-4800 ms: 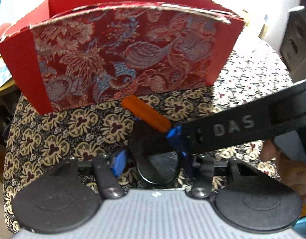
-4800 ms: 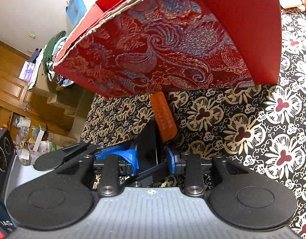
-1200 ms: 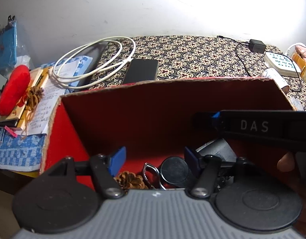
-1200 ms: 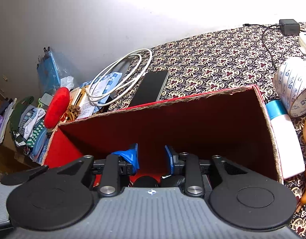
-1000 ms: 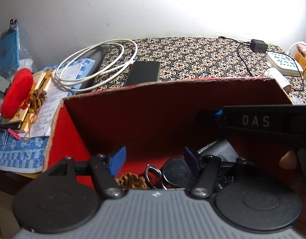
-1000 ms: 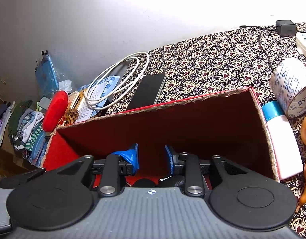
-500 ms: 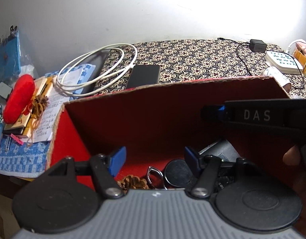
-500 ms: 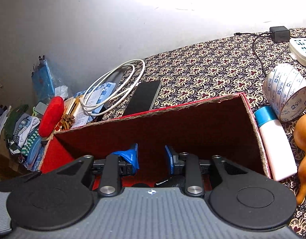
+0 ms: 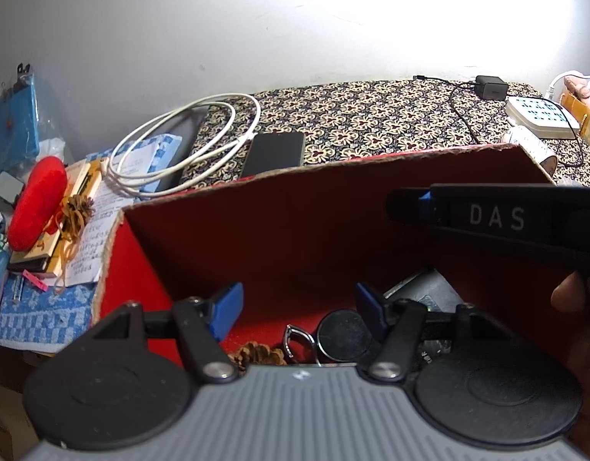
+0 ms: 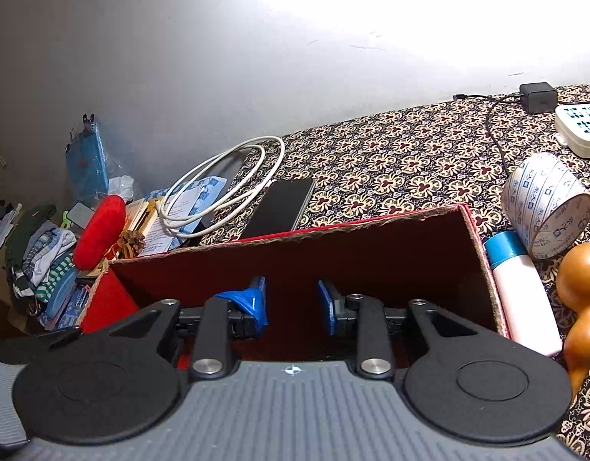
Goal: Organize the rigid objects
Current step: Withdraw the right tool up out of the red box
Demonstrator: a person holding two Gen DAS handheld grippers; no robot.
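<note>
A red cardboard box [image 9: 295, 226] stands open below me; it also shows in the right wrist view [image 10: 371, 253]. Inside lie a pine cone [image 9: 256, 353], a metal ring [image 9: 295, 340], a round black disc [image 9: 343, 336] and a dark flat item [image 9: 429, 288]. My left gripper [image 9: 296, 309] is open and empty above the box's near side. My right gripper [image 10: 293, 305] is open and empty over the box; its black body marked DAS [image 9: 498, 217] crosses the left wrist view.
Behind the box lie a black phone [image 10: 281, 207], a white cable coil [image 10: 225, 180], a tape roll [image 10: 544, 207], a white bottle with a blue cap [image 10: 521, 292], a wooden gourd [image 10: 581, 307], a charger [image 10: 539, 96] and a power strip [image 10: 579, 123]. A red cushion [image 9: 35, 201] and papers sit left.
Earlier both grippers held a black object with an orange strip in front of the box. Both are empty above it now, and in the last second the right one rose slightly.
</note>
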